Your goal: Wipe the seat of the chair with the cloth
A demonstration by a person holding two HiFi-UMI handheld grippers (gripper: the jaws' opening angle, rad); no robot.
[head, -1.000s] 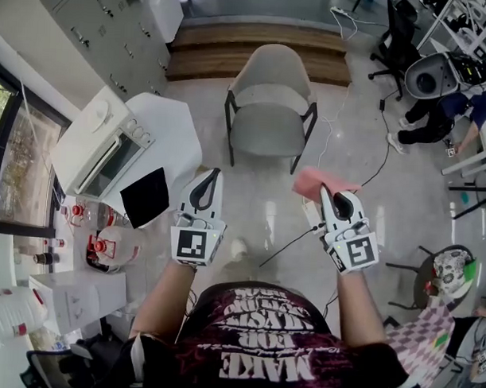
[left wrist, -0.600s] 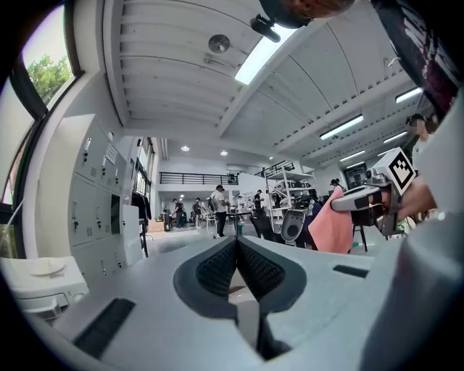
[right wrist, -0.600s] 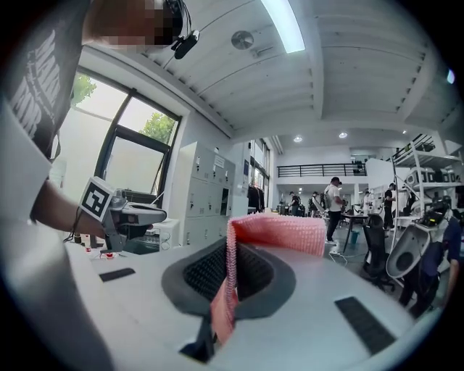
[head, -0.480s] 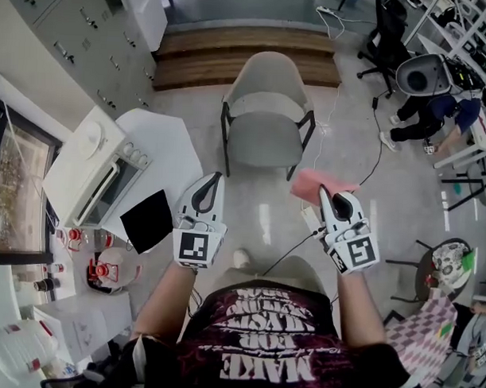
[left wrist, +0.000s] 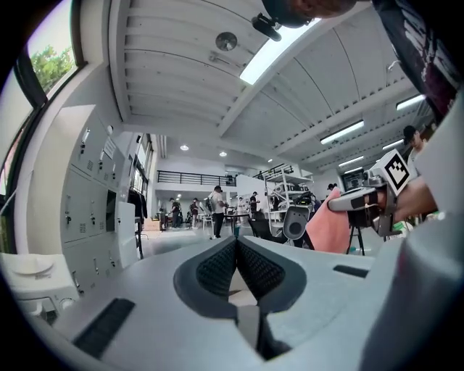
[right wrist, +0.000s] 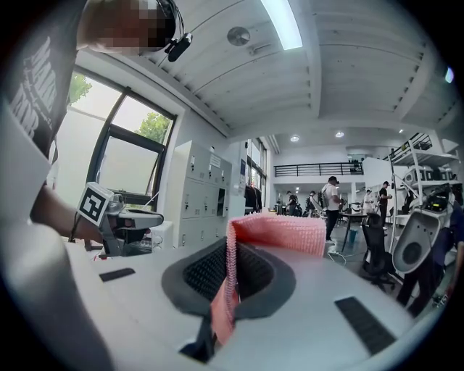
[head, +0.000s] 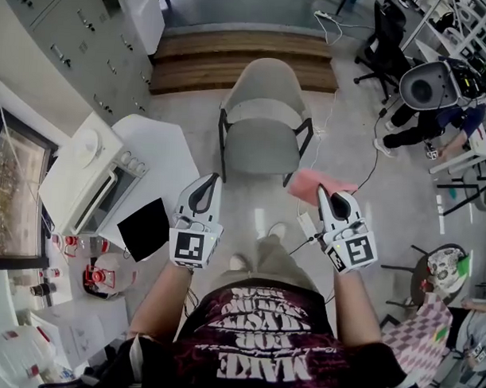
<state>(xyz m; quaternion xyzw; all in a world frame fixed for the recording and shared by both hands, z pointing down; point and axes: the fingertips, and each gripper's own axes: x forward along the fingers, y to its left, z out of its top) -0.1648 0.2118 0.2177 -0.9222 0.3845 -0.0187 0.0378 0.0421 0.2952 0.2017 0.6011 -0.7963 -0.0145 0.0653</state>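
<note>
A grey chair with a black frame stands on the floor ahead of me, its seat bare. My right gripper is shut on a pink cloth, held in the air just right of the seat's front corner. In the right gripper view the pink cloth hangs pinched between the jaws and folds over to the right. My left gripper is shut with nothing in it, left of the chair's front. In the left gripper view its jaws meet at the tip and the right gripper with the cloth shows at the right.
A white table with a toaster oven and a black pad stands at my left. Cables run over the floor right of the chair. A wooden step lies behind it. A person crouches at the far right.
The chair has come a little nearer and lower in the head view as I step toward it. Both grippers keep their pose, the right still holding the cloth.
</note>
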